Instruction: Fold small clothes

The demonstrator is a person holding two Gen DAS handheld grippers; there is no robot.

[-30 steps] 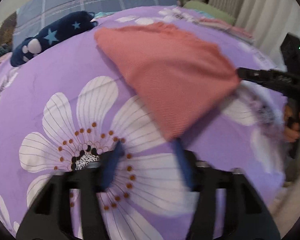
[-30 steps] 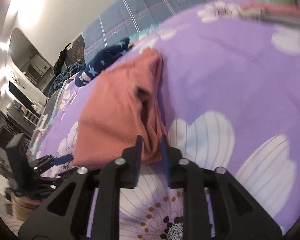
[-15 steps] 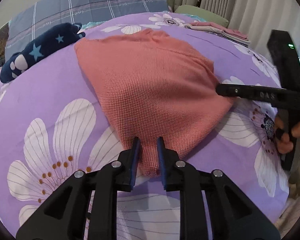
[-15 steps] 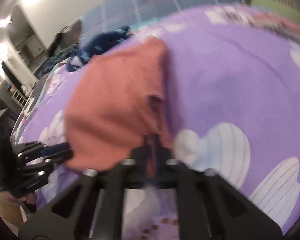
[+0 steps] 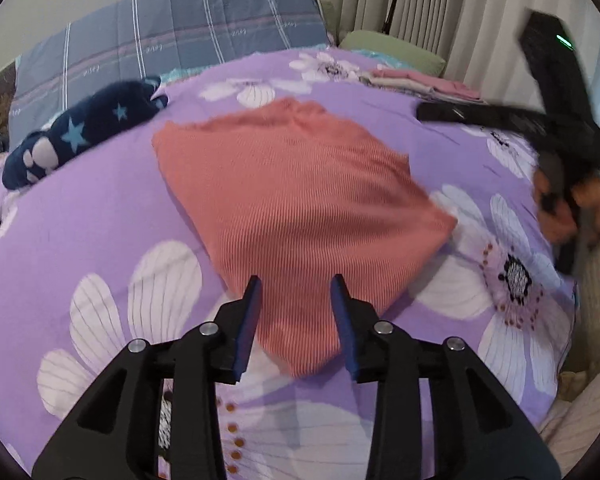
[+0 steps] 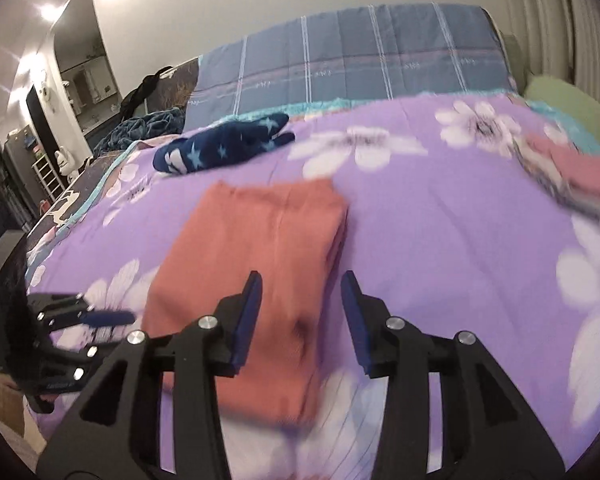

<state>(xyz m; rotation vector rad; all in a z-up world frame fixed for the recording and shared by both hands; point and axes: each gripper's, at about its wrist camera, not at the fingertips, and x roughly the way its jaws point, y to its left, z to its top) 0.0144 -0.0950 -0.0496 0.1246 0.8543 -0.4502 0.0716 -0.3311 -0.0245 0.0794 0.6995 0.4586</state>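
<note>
A folded coral-red knit garment [image 5: 296,204] lies flat on the purple flowered bedspread [image 5: 84,216]; it also shows in the right wrist view [image 6: 256,252]. My left gripper [image 5: 297,289] is open and empty, its blue-padded fingers over the garment's near corner. My right gripper [image 6: 302,285] is open and empty above the garment's near end. The right gripper also shows at the right of the left wrist view [image 5: 440,114], raised off the bed. The left gripper shows at the left of the right wrist view [image 6: 108,317].
A dark blue star-patterned soft toy [image 5: 80,136] lies at the back left of the bed. A stack of folded pink clothes [image 5: 424,84] sits at the back right. A blue plaid quilt [image 5: 180,48] and a green pillow [image 5: 396,48] lie behind. Curtains hang on the right.
Both grippers were shut on the garment's corners half a second ago. Both have now opened and let go, and the garment lies flat. The right gripper has lifted away.
</note>
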